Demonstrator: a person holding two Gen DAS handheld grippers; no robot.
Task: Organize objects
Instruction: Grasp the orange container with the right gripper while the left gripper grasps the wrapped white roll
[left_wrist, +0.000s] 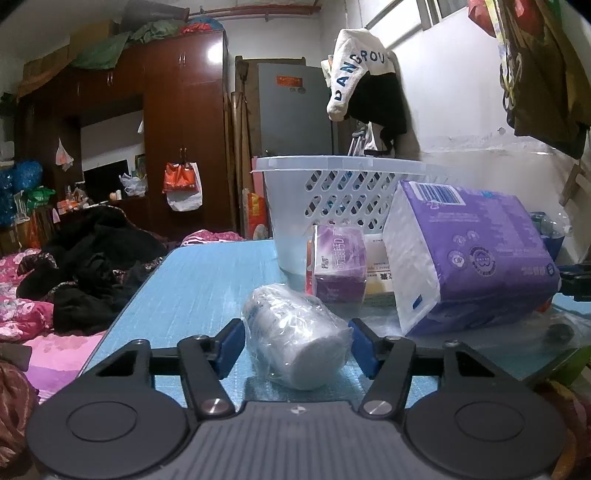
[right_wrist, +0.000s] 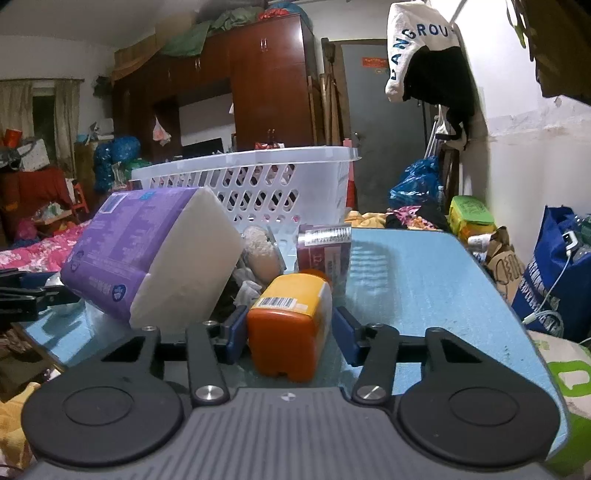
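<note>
1. Since the left gripper (left_wrist: 297, 343) has its jaws spread wide round the plastic-wrapped roll (left_wrist: 295, 336), with the pads near but not clearly pressing, closing could skid on the slick, crinkled film or squash the soft cylinder, which lies on its side and may roll.
2. Equally wide, the right gripper (right_wrist: 290, 334) straddles the orange bottle (right_wrist: 290, 325), lying on its side on the blue table (right_wrist: 424, 280); its smooth, hard, rounded plastic could squirt forward under an off-centre pinch.
3. Just beside both, the purple tissue pack (right_wrist: 147, 254) leans tilted (soft, bulky, glossy wrap) and a nudge might topple it.
4. Behind stands the white basket (right_wrist: 258, 184), rigid perforated plastic, probably the destination.
</note>
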